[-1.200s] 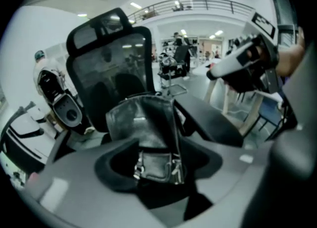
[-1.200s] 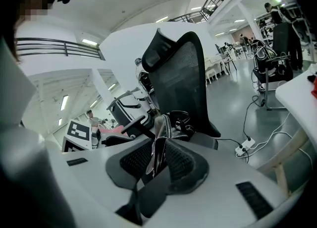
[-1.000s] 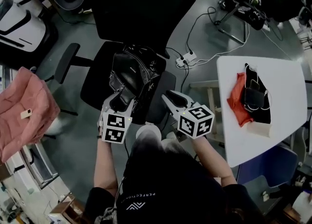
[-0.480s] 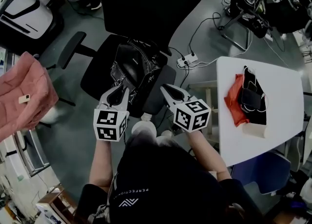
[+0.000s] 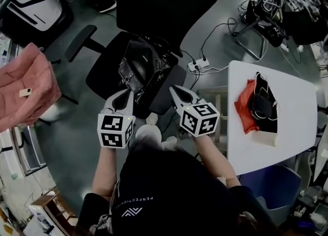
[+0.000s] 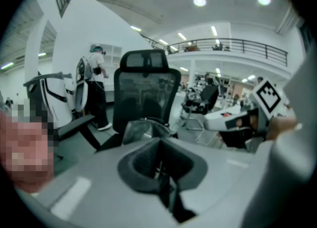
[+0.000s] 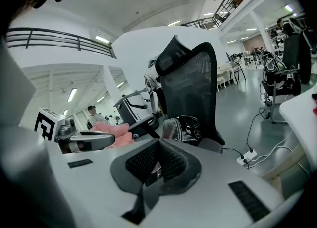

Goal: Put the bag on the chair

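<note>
My left gripper (image 5: 121, 98) has its fingers (image 6: 148, 160) pressed together, pad against pad, with nothing between them. In the left gripper view the dark pads meet in one closed seam and the bag (image 6: 142, 129) sits beyond the tips, not caught in them. My right gripper (image 5: 179, 94) is the same: its ribbed pads (image 7: 171, 165) lie flat on each other and are empty, and the bag shows past them, a little to the right of the seam.

The bag is black, and it rests on the seat of the chair (image 5: 102, 78), toward the seat's right side, in front of the tall mesh backrest. From the head view both grippers sit near me at the near edge of the seat, pointing away from me toward the bag. The left one's tips are close to the bag's near left corner, and the right one's tips are over the seat's near right corner, just beside the bag. I cannot tell whether either tip touches the bag; neither grips it.

To the right stands a white table (image 5: 300, 137) with a red cloth (image 5: 245, 107) on it. A pink cloth (image 5: 25, 89) lies at the far left, well apart from the chair.
</note>
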`<state>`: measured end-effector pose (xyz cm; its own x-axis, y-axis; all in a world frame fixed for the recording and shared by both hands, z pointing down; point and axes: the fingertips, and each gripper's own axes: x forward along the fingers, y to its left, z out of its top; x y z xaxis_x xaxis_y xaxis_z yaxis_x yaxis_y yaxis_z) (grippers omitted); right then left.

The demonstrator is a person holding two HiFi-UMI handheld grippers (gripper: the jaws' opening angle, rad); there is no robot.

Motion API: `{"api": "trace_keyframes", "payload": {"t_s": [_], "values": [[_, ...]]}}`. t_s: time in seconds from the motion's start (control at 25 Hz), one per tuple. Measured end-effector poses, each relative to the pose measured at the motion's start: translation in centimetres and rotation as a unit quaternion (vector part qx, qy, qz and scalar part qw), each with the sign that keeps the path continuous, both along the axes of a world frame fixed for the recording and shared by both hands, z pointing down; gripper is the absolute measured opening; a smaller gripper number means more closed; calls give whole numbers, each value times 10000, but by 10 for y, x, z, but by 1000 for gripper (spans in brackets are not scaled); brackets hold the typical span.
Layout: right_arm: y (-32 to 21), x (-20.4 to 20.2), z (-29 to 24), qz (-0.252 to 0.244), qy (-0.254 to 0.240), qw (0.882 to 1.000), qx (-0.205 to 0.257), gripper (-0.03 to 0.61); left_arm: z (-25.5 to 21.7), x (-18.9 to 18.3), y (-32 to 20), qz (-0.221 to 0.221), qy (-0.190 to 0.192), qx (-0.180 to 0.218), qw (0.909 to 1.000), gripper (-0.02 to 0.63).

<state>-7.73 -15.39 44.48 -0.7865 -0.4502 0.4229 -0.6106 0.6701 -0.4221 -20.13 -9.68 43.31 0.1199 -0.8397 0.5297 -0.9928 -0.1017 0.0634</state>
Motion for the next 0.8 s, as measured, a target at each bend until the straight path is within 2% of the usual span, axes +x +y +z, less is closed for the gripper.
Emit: {"api": "trace_keyframes", "payload": {"t_s": [0.28,0.8], "values": [[11,0,5,-145,207,9997,13,0,2,5,10,-75,-24,-9,10000,9],[12,-2,3,-137,223,9997,15,-2,4,-2,14,-244,62,-27,9997,9]]}}
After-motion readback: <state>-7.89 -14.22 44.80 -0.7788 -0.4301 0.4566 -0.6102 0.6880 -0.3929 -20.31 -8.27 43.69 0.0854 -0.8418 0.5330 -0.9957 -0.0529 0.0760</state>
